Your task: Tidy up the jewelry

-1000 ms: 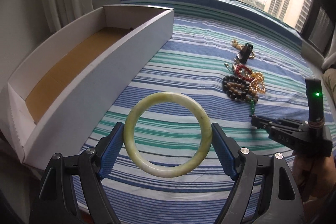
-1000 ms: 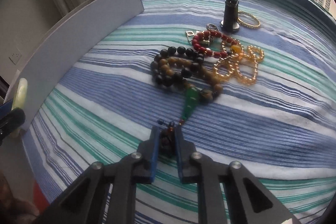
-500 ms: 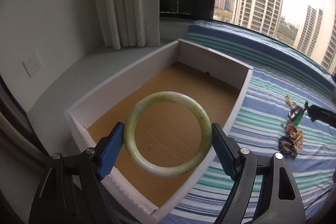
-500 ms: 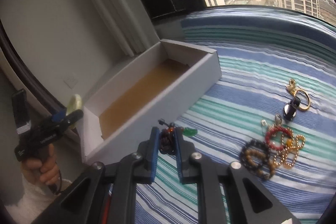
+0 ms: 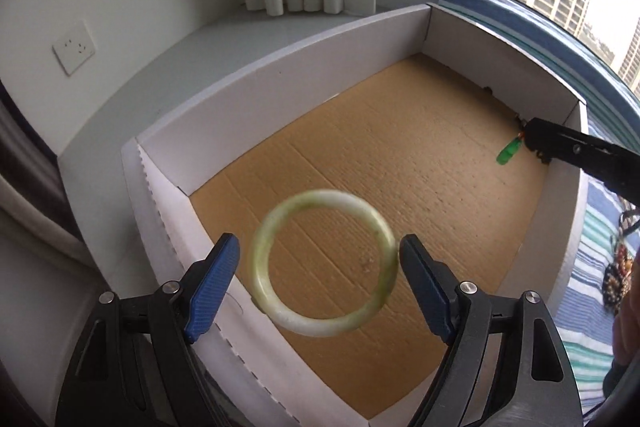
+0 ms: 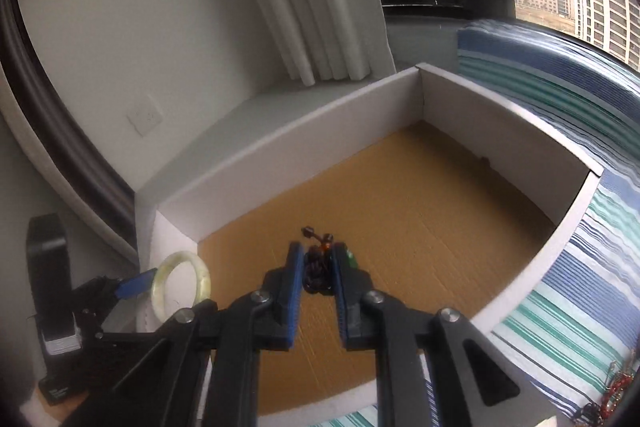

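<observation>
Left tongs (image 5: 320, 259) opening around falling bangle (image 5: 324, 263); right tongs (image 6: 317, 267) parting on pendant (image 6: 318, 273), both angled into box (image 5: 248, 83).

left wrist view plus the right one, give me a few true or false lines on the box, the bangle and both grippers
1. The box has white walls and a brown cardboard floor. True.
2. The pale green bangle lies on the striped cloth. False: it is over the box floor, between the jaws of the left gripper, which are opening, with a gap showing at each pad.
3. The right gripper is shut on a dark cord with a green pendant. True.
4. The right gripper is over the striped cloth, clear of the box. False: it reaches in over the box floor.
</observation>
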